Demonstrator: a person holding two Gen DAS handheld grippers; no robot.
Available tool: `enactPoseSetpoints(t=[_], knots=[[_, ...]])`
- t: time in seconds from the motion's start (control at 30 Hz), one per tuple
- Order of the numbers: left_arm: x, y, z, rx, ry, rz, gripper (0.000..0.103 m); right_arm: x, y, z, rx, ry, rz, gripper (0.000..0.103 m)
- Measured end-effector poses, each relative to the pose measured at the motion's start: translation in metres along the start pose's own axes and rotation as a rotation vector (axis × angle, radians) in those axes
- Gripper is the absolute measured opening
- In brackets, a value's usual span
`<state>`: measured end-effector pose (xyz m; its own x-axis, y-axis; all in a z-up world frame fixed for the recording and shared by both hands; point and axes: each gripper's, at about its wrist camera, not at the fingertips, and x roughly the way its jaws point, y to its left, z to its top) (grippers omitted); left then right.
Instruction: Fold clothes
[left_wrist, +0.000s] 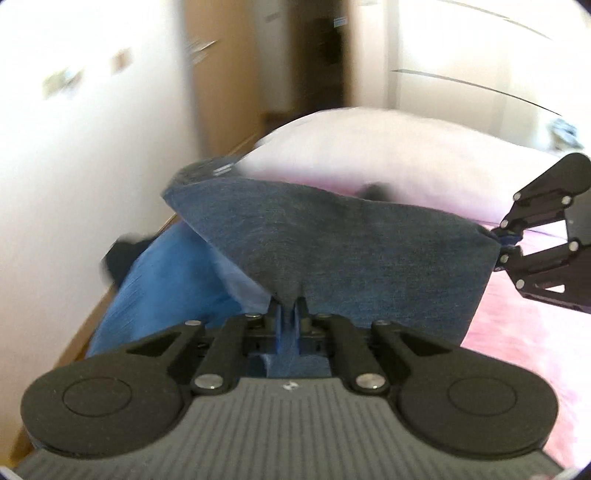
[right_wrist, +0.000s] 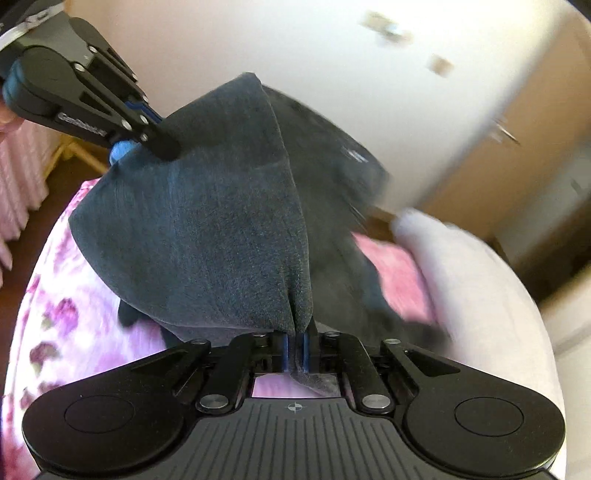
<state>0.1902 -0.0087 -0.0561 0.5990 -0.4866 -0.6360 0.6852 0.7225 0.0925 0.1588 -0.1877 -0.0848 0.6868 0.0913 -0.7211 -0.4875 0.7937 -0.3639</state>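
Left gripper (left_wrist: 287, 306) and right gripper (right_wrist: 295, 338), jaws clamped on dark blue garment (left_wrist: 332, 240): soft, limp, light; best held at corners above bed (right_wrist: 74, 314).

Dark blue-grey heathered knit garment (left_wrist: 332, 236), no print; reads nearly charcoal in right wrist view. Brighter blue cloth (left_wrist: 162, 273) beside it. Bedspread (right_wrist: 74, 314) white with pink-magenta floral blotches. Pale pink-white pillow (left_wrist: 369, 147). Left tongs (left_wrist: 289, 314) and right tongs (right_wrist: 295, 349) matte black, blue pads. White walls, tan wood door (left_wrist: 229, 74).
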Motion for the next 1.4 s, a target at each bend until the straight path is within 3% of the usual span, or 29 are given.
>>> enactPoseSetpoints(t=[0.17,0.3,0.4,0.5,0.53,0.63,0.7,0.77,0.8,0.83,0.93,1.13,1.23,1.4], knots=[[-0.042,-0.151,0.002,0.168,-0.058,-0.199,0.000,-0.114,-0.017,-0.124,0.229,0.066,-0.105,0.005],[-0.053,-0.276,-0.019,0.262,-0.014,-0.384,0.000,-0.195,-0.005,-0.219,0.358,0.132,-0.178,0.004],[-0.046,-0.343,-0.042,0.325,0.066,-0.454,0.004,-0.228,0.004,-0.290,0.468,0.227,-0.218,0.004],[-0.044,-0.374,-0.063,0.363,0.130,-0.469,0.010,-0.242,0.007,-0.355,0.585,0.345,-0.243,0.005],[-0.041,-0.377,-0.068,0.376,0.150,-0.455,0.019,-0.246,0.008,-0.376,0.624,0.385,-0.251,0.005],[-0.018,-0.371,-0.073,0.370,0.199,-0.384,0.027,-0.243,0.011,-0.415,0.689,0.511,-0.193,0.009],[-0.007,-0.356,-0.076,0.341,0.229,-0.336,0.036,-0.241,0.016,-0.418,0.716,0.531,-0.179,0.015],[0.012,-0.329,-0.075,0.301,0.253,-0.287,0.043,-0.237,0.021,-0.403,0.694,0.524,-0.189,0.036],[0.026,-0.314,-0.073,0.281,0.263,-0.262,0.048,-0.236,0.022,-0.393,0.688,0.507,-0.181,0.051],[0.040,-0.298,-0.070,0.262,0.274,-0.237,0.055,-0.222,0.027,-0.388,0.690,0.482,-0.164,0.055],[0.081,-0.252,-0.064,0.229,0.287,-0.180,0.067,-0.199,0.033,-0.351,0.657,0.422,-0.093,0.056],[0.192,-0.152,-0.042,0.165,0.316,-0.133,0.076,-0.103,0.003,-0.287,0.621,0.384,-0.042,0.061],[0.258,-0.121,-0.033,0.150,0.345,-0.126,0.078,-0.048,-0.022,-0.262,0.654,0.387,-0.038,0.063],[0.343,-0.096,-0.033,0.223,0.362,-0.141,0.079,0.034,-0.061,-0.243,0.680,0.416,-0.045,0.067]])
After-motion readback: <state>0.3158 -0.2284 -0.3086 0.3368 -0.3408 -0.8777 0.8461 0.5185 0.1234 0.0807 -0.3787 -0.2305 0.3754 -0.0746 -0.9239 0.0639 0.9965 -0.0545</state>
